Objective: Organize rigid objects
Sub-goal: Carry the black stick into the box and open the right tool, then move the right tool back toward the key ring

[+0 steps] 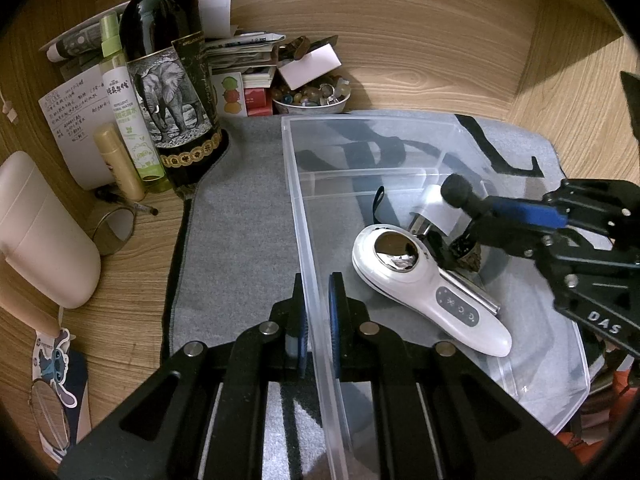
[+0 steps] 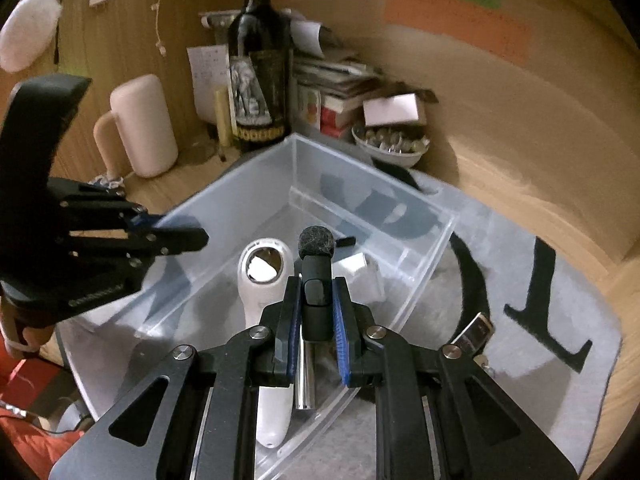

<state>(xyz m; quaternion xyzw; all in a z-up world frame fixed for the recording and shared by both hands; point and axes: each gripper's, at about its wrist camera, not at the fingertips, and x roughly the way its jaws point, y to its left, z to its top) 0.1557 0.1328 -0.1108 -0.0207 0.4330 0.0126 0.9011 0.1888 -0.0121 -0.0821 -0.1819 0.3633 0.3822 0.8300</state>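
Right wrist view: the right gripper (image 2: 316, 316) is pinching a small black microphone (image 2: 316, 264) between its blue pads, fuzzy tip pointing away. Just under it, inside the clear bin (image 2: 416, 280), a white handheld device (image 2: 262, 280) and a shiny metal tube (image 2: 306, 376) are lying. The left gripper (image 1: 316, 320) is squeezing the bin's near wall, keeping it steady. A good move is lowering the microphone gently into the bare spot just past the tip before letting go.
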